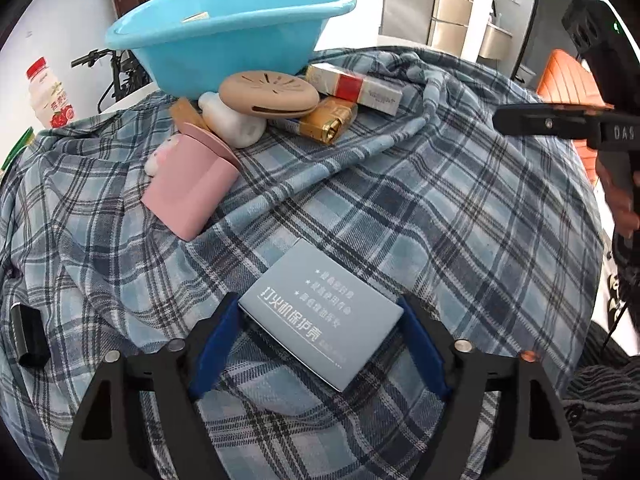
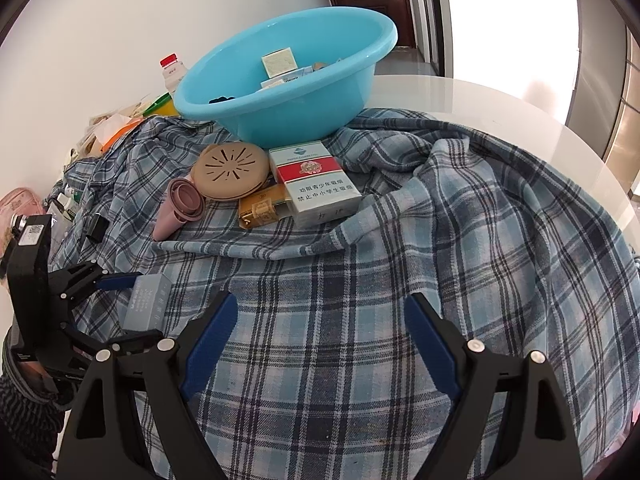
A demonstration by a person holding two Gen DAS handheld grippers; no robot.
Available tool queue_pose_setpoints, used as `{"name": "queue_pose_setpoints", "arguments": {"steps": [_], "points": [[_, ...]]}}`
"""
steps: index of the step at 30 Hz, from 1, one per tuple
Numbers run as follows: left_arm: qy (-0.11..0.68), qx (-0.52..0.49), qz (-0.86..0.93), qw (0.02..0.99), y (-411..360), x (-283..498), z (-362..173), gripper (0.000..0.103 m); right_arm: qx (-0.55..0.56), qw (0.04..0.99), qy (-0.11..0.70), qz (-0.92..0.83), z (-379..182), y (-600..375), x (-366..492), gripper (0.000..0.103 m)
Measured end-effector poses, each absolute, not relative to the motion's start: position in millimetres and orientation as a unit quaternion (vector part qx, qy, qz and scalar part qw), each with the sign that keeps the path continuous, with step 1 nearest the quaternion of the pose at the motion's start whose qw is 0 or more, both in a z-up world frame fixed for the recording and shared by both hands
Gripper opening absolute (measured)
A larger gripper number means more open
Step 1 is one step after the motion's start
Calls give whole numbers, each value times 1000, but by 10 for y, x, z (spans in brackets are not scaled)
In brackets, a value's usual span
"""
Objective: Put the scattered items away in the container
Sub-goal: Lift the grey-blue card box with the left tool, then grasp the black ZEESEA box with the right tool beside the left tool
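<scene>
Left gripper (image 1: 320, 320): its blue pads sit at two opposite corners of the grey box (image 1: 320, 316), which lies flat on the plaid cloth (image 1: 440, 220). They look to be touching the corners, though whether they truly press I cannot tell, so call it a grip just being taken.
Grip advice: the box sits askew between the pads, so a corner hold could let it swivel. Better to roll the wrist until the pads meet two flat sides, then squeeze firmly before lifting.
Right gripper (image 2: 320, 320): open and empty, with only cloth between its pads; the grey box lies off to its left.
Ahead of the left gripper: a pink cup (image 1: 192, 192) on its side, then a tan round lid (image 1: 268, 94), a white bottle (image 1: 230, 120), a gold packet (image 1: 328, 120) and a red-and-white carton (image 1: 356, 88), all huddled together.
Farthest: the blue basin (image 1: 224, 28), just behind that cluster on the desk (image 2: 460, 96), already holding a few things.
Carry path: lift clear over the pile, then release above the basin's open middle.
</scene>
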State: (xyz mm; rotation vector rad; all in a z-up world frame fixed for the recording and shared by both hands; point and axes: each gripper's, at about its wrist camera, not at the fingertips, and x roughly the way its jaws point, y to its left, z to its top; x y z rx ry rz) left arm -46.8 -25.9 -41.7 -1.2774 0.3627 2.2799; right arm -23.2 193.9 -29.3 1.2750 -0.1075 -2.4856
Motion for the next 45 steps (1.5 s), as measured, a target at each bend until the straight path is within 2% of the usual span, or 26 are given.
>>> {"name": "queue_pose_setpoints", "arguments": {"steps": [9, 20, 29, 35, 42, 45], "points": [[68, -472, 863, 168, -759, -437, -112, 80, 429, 216, 11, -877, -44, 1559, -267, 84], [56, -475, 875, 74, -1753, -395, -23, 80, 396, 374, 96, -833, 69, 267, -358, 83], [69, -508, 851, 111, -1943, -328, -118, 80, 430, 458, 133, -766, -189, -860, -529, 54], [55, -516, 850, 88, -2167, -220, -191, 80, 430, 482, 148, -749, -346, -1388, -575, 50], [48, -519, 849, 87, -2301, -164, -234, 80, 415, 505, 182, -735, -427, -1784, -648, 51], [48, -518, 849, 90, -2313, -169, -236, 80, 406, 522, 215, -719, -459, -1905, -648, 60]]}}
